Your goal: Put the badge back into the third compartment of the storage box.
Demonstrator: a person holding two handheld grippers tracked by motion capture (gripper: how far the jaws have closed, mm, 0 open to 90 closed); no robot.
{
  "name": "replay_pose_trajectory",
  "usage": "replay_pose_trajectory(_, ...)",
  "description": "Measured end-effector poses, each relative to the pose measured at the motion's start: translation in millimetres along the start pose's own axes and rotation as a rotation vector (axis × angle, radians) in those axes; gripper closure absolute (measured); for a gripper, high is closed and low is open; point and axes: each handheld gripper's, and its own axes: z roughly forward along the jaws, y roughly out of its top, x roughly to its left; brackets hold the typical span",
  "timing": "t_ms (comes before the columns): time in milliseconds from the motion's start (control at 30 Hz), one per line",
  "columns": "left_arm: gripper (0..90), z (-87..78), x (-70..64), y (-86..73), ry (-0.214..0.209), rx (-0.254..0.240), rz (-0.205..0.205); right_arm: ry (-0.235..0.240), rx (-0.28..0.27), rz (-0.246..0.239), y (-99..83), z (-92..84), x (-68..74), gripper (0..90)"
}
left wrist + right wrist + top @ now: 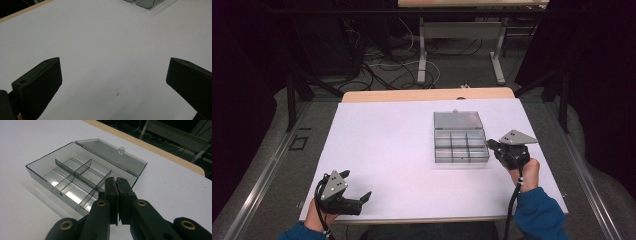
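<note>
On the white table (387,150) sits an open compartment box (460,144).

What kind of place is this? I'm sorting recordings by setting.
Probably a lab or recording studio: a white-topped table with a wooden edge ringed by black curtains, loose cables on the grey floor, and a clear smoky plastic compartment box lying open as a test item.
</note>
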Motion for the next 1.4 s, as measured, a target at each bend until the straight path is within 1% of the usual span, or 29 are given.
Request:
replay_pose_trajectory(67, 0.4, -0.3, -0.5, 0.0, 0.004, -0.002, 0.001, -0.006, -0.006, -0.001, 1.1, 2.1, -0.3, 88.7)
replay_pose_trajectory(100, 0.4, -0.3, -0.1, -0.1, 0.002, -0.004, 0.0, 0.004, 0.001, 0.003, 2.1, 2.6, 0.0, 88.7)
replay_pose_trajectory(133, 0.4, -0.3, 0.0, -0.1, 0.001, -0.003, 0.0, -0.004, -0.003, 0.001, 2.8, 4.1, 0.0, 88.7)
replay_pose_trajectory(233, 0.4, -0.2, -0.1, -0.2, 0.002, -0.003, 0.001, 0.001, -0.007, 0.003, 5.0, 6.8, -0.3, 88.7)
replay_pose_trajectory(300, 0.4, 0.7, -0.4, -0.4, 0.004, -0.004, -0.001, -0.002, -0.008, -0.003, 5.8, 8.3, -0.7, 88.7)
replay_pose_trajectory(367, 0.4, 0.9, -0.6, -0.3, 0.005, -0.003, 0.002, 0.002, -0.004, 0.008, 6.7, 9.6, -1.2, 88.7)
replay_pose_trajectory(400, 0.4, 0.9, -0.6, -0.3, 0.004, -0.005, 0.003, -0.009, -0.008, 0.01, 6.9, 10.8, -1.8, 88.7)
replay_pose_trajectory(433, 0.5, 0.9, -0.5, -0.3, 0.004, -0.004, 0.001, -0.002, -0.008, 0.008, 7.4, 12.1, -3.1, 88.7)
replay_pose_trajectory(467, 0.5, 1.0, -0.4, -0.3, 0.004, -0.003, 0.001, 0.0, -0.004, 0.02, 7.7, 13.3, -3.1, 88.7)
replay_pose_trajectory(533, 0.4, 1.1, -0.4, -0.5, 0.003, -0.003, -0.004, -0.003, -0.002, 0.02, 8.2, 16.4, -4.5, 88.7)
replay_pose_trajectory(667, 0.4, 0.8, 0.0, -0.5, 0.004, -0.005, 0.001, 0.003, 0.008, 0.019, 9.6, 22.5, -6.4, 88.7)
replay_pose_trajectory(700, 0.5, 0.9, -0.1, -0.5, 0.005, -0.004, 0.002, -0.003, 0.008, 0.024, 9.9, 23.7, -6.0, 88.7)
replay_pose_trajectory(733, 0.4, 0.8, -0.2, -0.4, 0.005, -0.003, 0.003, 0.005, 0.017, 0.017, 10.4, 24.5, -6.5, 88.7)
replay_pose_trajectory(800, 0.4, 0.8, -0.5, -0.3, 0.006, -0.004, 0.002, 0.005, 0.012, 0.021, 11.1, 26.3, -5.9, 88.7)
replay_pose_trajectory(833, 0.4, 0.8, -0.3, -0.3, 0.006, -0.003, 0.003, 0.007, 0.018, 0.016, 11.4, 27.1, -6.8, 88.7)
replay_pose_trajectory(967, 0.4, 1.2, -0.5, -0.2, -0.002, 0.002, -0.002, 0.007, 0.017, 0.021, 12.8, 31.7, -8.0, 88.7)
replay_pose_trajectory(1000, 0.4, 1.2, -0.4, -0.1, -0.002, 0.001, -0.001, 0.01, 0.026, 0.024, 13.4, 32.2, -7.8, 88.7)
replay_pose_trajectory(1100, 0.5, 1.0, -0.5, -0.2, 0.001, 0.002, -0.003, 0.013, 0.035, 0.012, 15.0, 35.7, -8.3, 88.7)
replay_pose_trajectory(1233, 0.4, 1.2, -0.3, -0.3, -0.001, 0.002, -0.004, 0.016, 0.041, 0.013, 17.0, 39.3, -7.6, 88.7)
replay_pose_trajectory(1400, 0.5, 1.1, -0.4, 0.0, 0.001, 0.001, 0.002, 0.017, 0.061, -0.006, 21.2, 42.8, -6.6, 88.7)
